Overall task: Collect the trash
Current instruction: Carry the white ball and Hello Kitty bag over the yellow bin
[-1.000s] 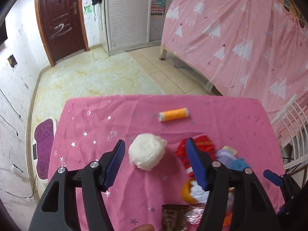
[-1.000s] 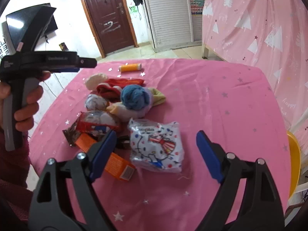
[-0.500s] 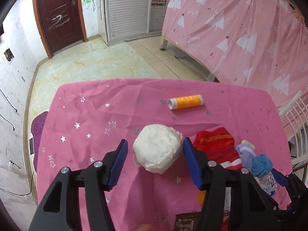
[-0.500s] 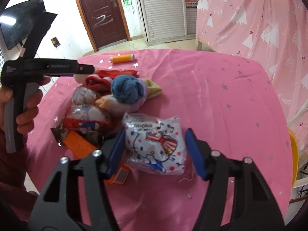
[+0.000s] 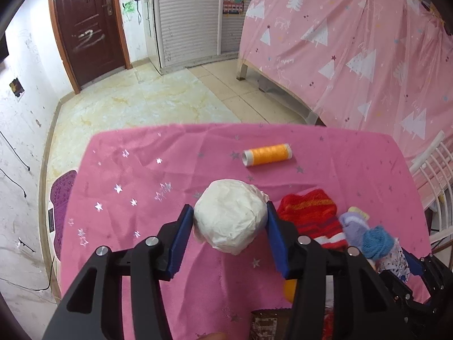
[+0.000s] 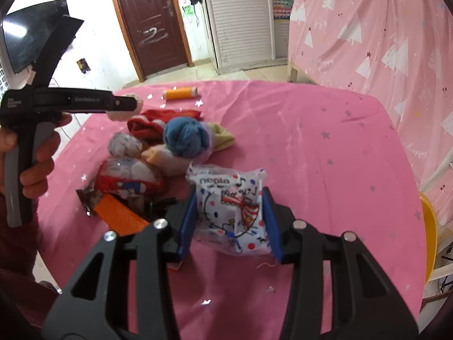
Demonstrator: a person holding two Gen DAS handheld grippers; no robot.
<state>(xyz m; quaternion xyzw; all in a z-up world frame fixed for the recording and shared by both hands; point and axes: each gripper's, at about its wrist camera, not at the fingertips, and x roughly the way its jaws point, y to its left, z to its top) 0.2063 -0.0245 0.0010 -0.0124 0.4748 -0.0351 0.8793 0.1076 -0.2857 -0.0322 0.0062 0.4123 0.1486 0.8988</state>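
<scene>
My left gripper (image 5: 230, 221) is shut on a crumpled white paper ball (image 5: 230, 216) on the pink star-print tablecloth (image 5: 136, 175); both blue pads touch its sides. My right gripper (image 6: 228, 214) is shut on a white Hello Kitty tissue pack (image 6: 230, 206), squeezing it between the pads. The left gripper also shows in the right wrist view (image 6: 124, 104), held in a hand at the table's left, with the paper ball (image 6: 126, 113) mostly hidden behind it.
An orange thread spool (image 5: 267, 154) lies beyond the paper ball. A pile holds a red knit sock (image 5: 310, 212), blue yarn ball (image 6: 184, 137), red snack wrapper (image 6: 127, 177) and orange packet (image 6: 119, 215). A yellow chair (image 6: 429, 235) stands at the right.
Both grippers moved forward around their items and closed: the left onto the white paper ball, the right onto the Hello Kitty tissue pack, which now looks squeezed.
</scene>
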